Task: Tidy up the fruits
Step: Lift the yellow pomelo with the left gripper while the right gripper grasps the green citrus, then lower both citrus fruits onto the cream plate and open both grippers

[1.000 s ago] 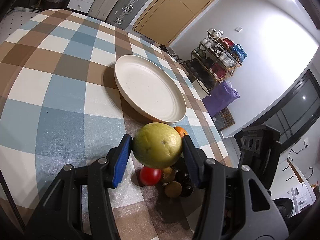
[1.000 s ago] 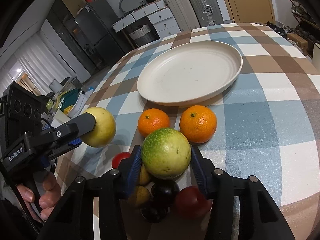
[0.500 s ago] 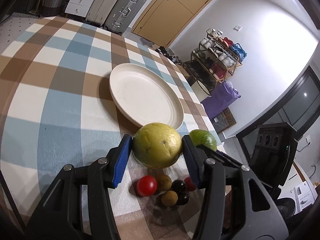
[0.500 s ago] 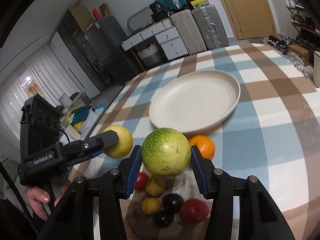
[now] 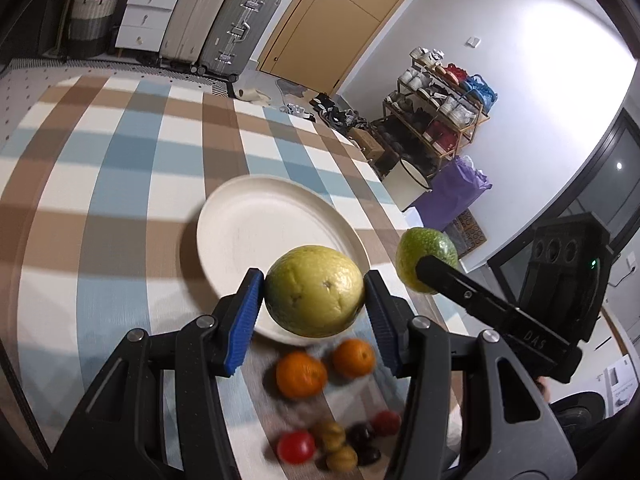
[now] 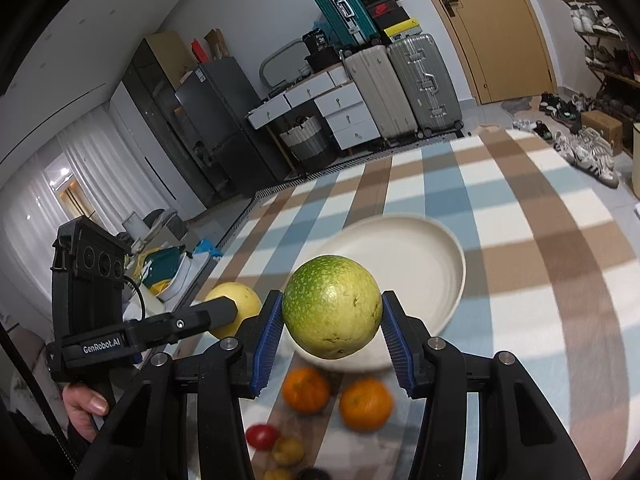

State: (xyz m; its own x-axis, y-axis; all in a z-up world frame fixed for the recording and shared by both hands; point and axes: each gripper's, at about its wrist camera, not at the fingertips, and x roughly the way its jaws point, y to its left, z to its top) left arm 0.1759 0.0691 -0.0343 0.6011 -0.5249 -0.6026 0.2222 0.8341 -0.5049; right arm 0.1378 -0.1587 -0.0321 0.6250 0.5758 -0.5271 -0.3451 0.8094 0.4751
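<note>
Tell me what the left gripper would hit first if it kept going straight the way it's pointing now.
Probably the white plate. The left gripper, shut on the yellow fruit, points down toward the plate's near part, so the fruit would touch first. Depth is hard to judge in this fisheye view.

Both grippers are rising away from the worktop (image 5: 120,200), each carrying its fruit with it. The left gripper (image 5: 314,300) is lifting the yellow fruit (image 5: 314,298) clear of the pile; the two oranges (image 5: 300,374) and the small fruits (image 5: 332,440), previously hidden behind or close under it, are now lying well below it. The right gripper (image 6: 332,316) is raising the green fruit (image 6: 332,306) likewise, so that both fruits are now appearing against the near rim of the plate (image 6: 452,264). In the left wrist view the green fruit is coming into sight at the right.
</note>
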